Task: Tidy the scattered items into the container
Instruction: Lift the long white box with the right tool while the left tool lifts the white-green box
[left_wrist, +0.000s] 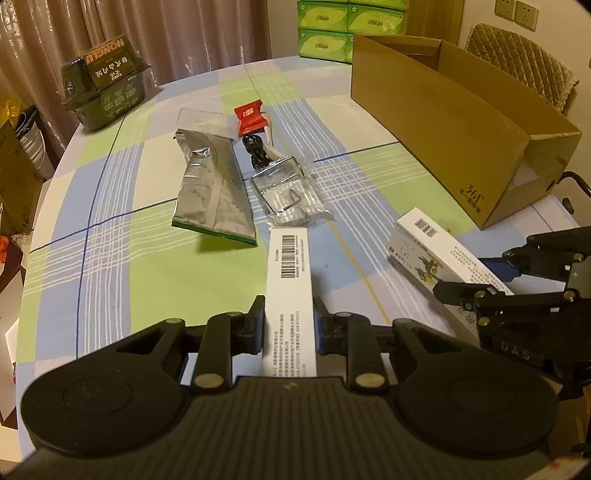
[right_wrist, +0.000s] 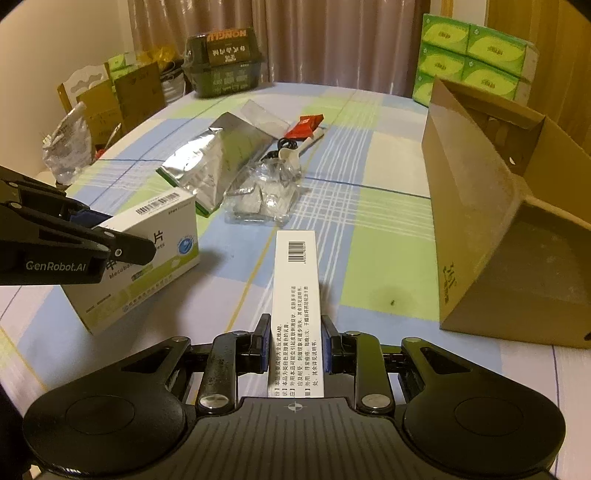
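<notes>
My left gripper (left_wrist: 290, 325) is shut on a white and green tablet box (left_wrist: 291, 280), its barcoded narrow side facing me. In the right wrist view the same tablet box (right_wrist: 166, 229) sits tilted in the left gripper (right_wrist: 118, 234). My right gripper (right_wrist: 295, 343) is shut on a long white box (right_wrist: 297, 288) with a barcode. From the left wrist view, that long white box (left_wrist: 432, 251) shows a green picture in the right gripper (left_wrist: 487, 273). The open cardboard box (left_wrist: 443, 122) (right_wrist: 480, 221) stands at the right. Mid-table lie a silver foil pouch (left_wrist: 210, 184), a red packet (left_wrist: 251, 116), a black cable (left_wrist: 256, 147) and a clear plastic bag (left_wrist: 291, 199).
A dark green package (left_wrist: 103, 85) stands at the table's far left edge. Green tissue packs (left_wrist: 351, 26) are stacked behind the cardboard box, with a padded chair (left_wrist: 517, 62) beside them. The round table's checked cloth (left_wrist: 129, 258) drops off at the left, where bags and cartons (right_wrist: 110, 96) stand.
</notes>
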